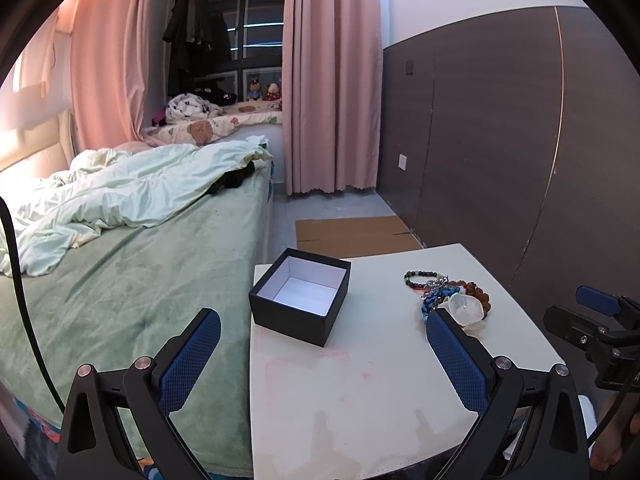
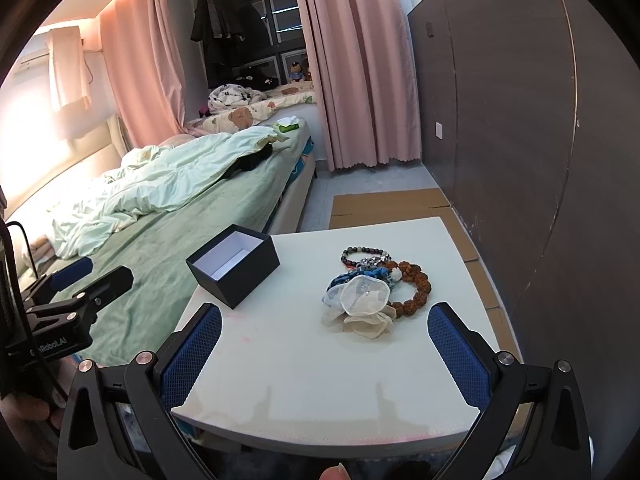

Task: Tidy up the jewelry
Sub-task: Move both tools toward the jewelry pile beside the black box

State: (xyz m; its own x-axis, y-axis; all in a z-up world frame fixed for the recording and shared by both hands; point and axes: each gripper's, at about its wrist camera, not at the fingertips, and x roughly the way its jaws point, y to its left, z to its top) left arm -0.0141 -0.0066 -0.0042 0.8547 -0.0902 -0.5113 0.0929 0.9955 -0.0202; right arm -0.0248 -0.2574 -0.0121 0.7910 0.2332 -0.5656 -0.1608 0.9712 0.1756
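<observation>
An open black box with a white, bare inside sits at the far left of the small white table. To its right lies a heap of jewelry: a dark bead bracelet, a brown bead bracelet, a blue piece and a white fabric flower. My left gripper is open over the table's near left part. My right gripper is open just short of the heap, holding nothing.
A bed with green sheet and rumpled quilt lies against the table's left side. A dark panelled wall runs along the right. Flat cardboard lies on the floor beyond the table; pink curtains hang behind.
</observation>
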